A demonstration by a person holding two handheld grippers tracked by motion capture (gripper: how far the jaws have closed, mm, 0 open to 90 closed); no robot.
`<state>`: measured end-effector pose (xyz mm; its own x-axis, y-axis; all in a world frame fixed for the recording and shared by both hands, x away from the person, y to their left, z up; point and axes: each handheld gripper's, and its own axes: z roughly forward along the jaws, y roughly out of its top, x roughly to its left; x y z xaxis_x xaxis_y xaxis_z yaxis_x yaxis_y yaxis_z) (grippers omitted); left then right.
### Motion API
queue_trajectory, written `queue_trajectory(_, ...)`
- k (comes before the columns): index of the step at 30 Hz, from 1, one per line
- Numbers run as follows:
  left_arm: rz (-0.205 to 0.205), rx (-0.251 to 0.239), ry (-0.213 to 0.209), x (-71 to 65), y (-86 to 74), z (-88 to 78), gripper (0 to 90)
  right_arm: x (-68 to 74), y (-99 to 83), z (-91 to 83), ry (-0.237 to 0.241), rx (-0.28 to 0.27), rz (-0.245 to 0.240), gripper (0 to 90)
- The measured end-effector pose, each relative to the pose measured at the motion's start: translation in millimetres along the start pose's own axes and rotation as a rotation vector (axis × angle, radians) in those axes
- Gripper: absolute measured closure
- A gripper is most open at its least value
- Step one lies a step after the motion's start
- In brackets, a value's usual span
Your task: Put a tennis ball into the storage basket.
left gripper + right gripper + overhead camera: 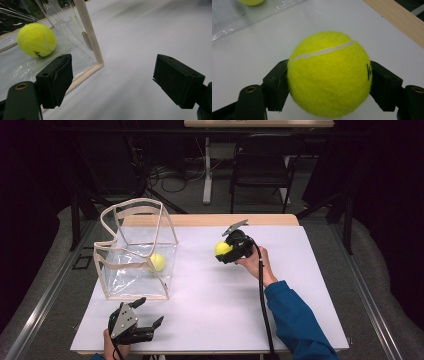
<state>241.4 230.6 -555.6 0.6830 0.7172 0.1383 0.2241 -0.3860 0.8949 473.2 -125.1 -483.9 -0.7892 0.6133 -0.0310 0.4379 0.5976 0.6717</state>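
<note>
Tennis ball (329,75) is sitting clenched between the jaws of the right tool (229,251), a black pad pressing on each side of it. In the high view this ball (222,248) is being held just above the white tabletop (210,305), right of centre, with the person's right hand (254,261) wrapping the tool's handle and a blue sleeve (295,320) coming in from the bottom edge.

A second tennis ball (157,262) is lying inside the clear plastic bag (137,251) — a see-through box shape with beige trim, standing open-topped on the left part of the tabletop. In the left gripper view that ball (36,40) is resting on the bag's floor behind its beige corner strip (89,32).

The left tool (148,318) is hovering near the front edge of the tabletop, just in front of the bag, its jaws spread wide and gripping nothing — the left hand (113,349) is showing below it.
</note>
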Motion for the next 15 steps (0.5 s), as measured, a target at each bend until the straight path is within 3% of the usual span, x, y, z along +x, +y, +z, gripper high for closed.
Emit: queue_trajectory(15,0.0,-0.003,-0.002,-0.3,0.0,0.1,16.1,5.0,8.6,-9.6,0.001,-0.04,-0.013,26.0)
